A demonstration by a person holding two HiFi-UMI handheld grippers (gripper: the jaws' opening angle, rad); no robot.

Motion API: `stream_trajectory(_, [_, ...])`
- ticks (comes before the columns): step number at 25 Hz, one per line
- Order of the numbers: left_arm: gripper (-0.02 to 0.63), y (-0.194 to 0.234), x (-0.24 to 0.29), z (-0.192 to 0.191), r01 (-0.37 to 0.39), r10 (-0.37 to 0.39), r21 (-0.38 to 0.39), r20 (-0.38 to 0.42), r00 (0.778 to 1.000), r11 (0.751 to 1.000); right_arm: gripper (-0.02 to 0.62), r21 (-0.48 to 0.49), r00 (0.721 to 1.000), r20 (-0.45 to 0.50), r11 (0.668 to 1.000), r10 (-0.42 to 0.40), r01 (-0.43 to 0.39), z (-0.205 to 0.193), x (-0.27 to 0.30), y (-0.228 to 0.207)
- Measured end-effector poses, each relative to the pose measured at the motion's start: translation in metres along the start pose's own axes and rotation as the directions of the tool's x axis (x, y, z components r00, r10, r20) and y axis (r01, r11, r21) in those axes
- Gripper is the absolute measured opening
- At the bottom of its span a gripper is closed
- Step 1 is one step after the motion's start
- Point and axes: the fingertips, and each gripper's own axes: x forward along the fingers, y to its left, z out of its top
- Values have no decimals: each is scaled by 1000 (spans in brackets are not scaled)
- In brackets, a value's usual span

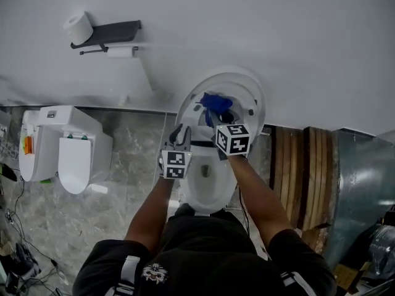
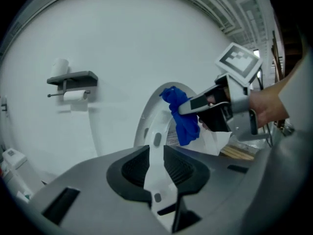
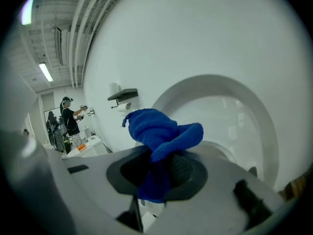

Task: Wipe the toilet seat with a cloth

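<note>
Your right claw is clamped on the bunched blue microfibre cloth — it sits at upper centre of the head view, in front of the raised white plastic toilet seat. Your left claw stands a little open (the seat's rim runs through the gap, pads not visibly pressing), just left of the right one.

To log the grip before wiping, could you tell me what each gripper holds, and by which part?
The right gripper is shut on the blue cloth, pinching its bunched middle. The left gripper holds nothing; its jaws stand apart.
</note>
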Motion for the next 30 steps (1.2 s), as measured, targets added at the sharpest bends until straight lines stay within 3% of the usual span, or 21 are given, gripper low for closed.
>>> stream_trajectory(8, [193, -19, 43, 45, 28, -32, 130, 23, 999, 991, 80, -40, 994, 109, 999, 33, -28, 17, -79, 2])
stream_trajectory(13, [219, -20, 74, 59, 0, 1, 246, -5, 1000, 969, 80, -6, 994, 98, 999, 46, -46, -10, -132, 10])
stream_trajectory(18, [221, -25, 101, 62, 18, 6, 343, -71, 997, 939, 80, 111, 996, 76, 993, 41, -49, -42, -167, 17])
stream_trajectory(20, [221, -24, 110, 61, 20, 15, 361, -94, 995, 932, 80, 129, 996, 84, 990, 41, -51, -42, -172, 19])
stream_trajectory(25, [233, -23, 123, 60, -2, 51, 377, -119, 992, 926, 80, 53, 993, 91, 996, 68, -73, -31, -177, 22])
stream_trajectory(30, [238, -23, 125, 58, 20, 31, 361, -136, 990, 933, 80, 58, 994, 86, 995, 70, -75, -31, -176, 16])
